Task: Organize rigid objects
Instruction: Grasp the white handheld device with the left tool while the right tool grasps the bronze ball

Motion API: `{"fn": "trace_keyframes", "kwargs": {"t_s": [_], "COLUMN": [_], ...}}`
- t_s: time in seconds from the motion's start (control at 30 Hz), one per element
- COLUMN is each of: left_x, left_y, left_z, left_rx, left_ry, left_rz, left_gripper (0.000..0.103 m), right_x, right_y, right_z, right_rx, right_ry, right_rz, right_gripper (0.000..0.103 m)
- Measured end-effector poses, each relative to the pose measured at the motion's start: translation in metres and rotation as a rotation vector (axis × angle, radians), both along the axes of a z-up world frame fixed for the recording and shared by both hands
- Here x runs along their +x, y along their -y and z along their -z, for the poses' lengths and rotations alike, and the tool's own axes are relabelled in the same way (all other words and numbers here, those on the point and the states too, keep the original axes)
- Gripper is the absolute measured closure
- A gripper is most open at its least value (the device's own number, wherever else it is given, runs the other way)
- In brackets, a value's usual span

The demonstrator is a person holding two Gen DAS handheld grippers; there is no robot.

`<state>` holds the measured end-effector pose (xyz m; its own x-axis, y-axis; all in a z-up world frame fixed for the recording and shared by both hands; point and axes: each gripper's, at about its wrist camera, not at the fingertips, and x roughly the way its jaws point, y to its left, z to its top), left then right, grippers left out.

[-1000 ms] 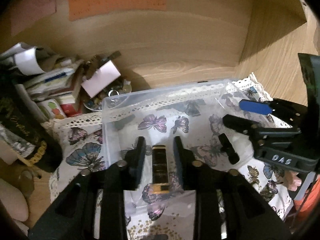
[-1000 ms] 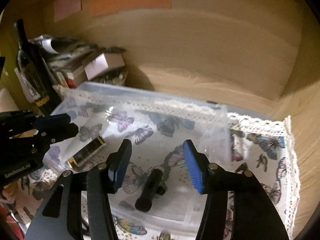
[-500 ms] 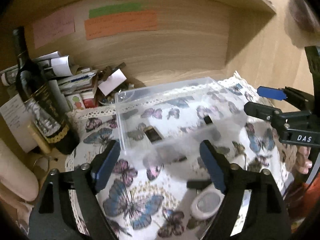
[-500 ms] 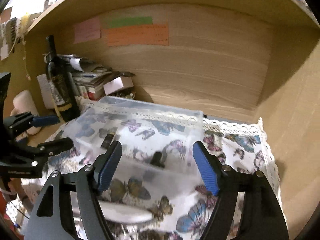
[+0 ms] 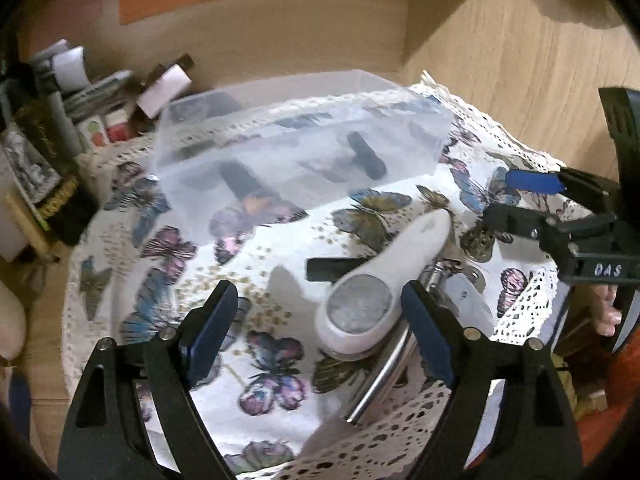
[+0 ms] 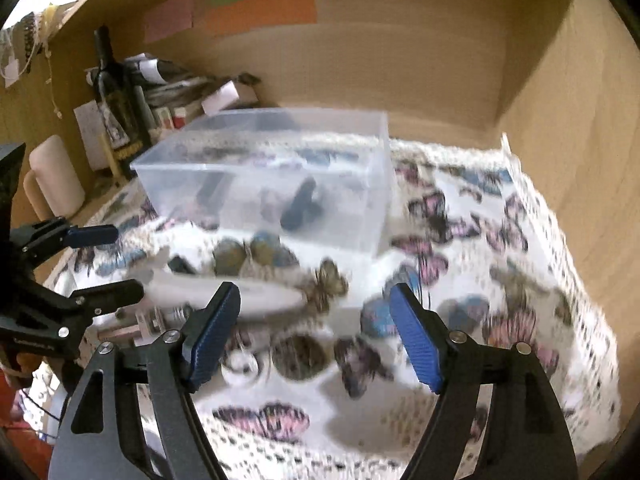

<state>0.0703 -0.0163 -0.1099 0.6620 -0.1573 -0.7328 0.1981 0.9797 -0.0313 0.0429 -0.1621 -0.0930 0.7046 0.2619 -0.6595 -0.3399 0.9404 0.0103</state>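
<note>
Both grippers pulled back — white device (image 5: pixel 384 280) w/ grey round face.

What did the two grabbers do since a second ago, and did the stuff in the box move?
Both grippers pulled back out of the clear box. The left gripper, which straddled the gold-ended tube, now hangs open over the white tool on the cloth. The right gripper is open too, holding nothing. The tube and the black piece stayed in the box.
</note>
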Motion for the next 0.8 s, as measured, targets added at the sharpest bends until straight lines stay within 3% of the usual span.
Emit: {"fn": "trace_keyframes", "kwargs": {"t_s": [0.17,0.3,0.43,0.57,0.8], "left_x": [0.012,0.022,0.024,0.018,0.005], "left_y": [0.007,0.015,0.015,0.006,-0.006], "left_z": [0.009,0.016,0.018,0.016,0.009], "left_rx": [-0.024,-0.039,-0.036,-0.054,-0.065], "left_ry": [-0.045,-0.087,-0.088,-0.081,-0.04], "left_rz": [0.027,0.06,0.058,0.036,-0.003], "left_gripper": [0.02,0.044,0.058,0.058,0.058], "right_x": [-0.012,-0.014,-0.012,-0.008,0.001], "right_y": [0.008,0.009,0.007,0.003,-0.005], "right_z": [0.01,0.015,0.02,0.024,0.031], "right_rx": [0.02,0.03,0.033,0.039,0.047], "right_ry": [-0.023,-0.041,-0.049,-0.07,-0.097], "right_rz": [0.013,0.013,0.008,-0.01,-0.035], "right_gripper": [0.029,0.029,0.029,0.03,0.053]}}
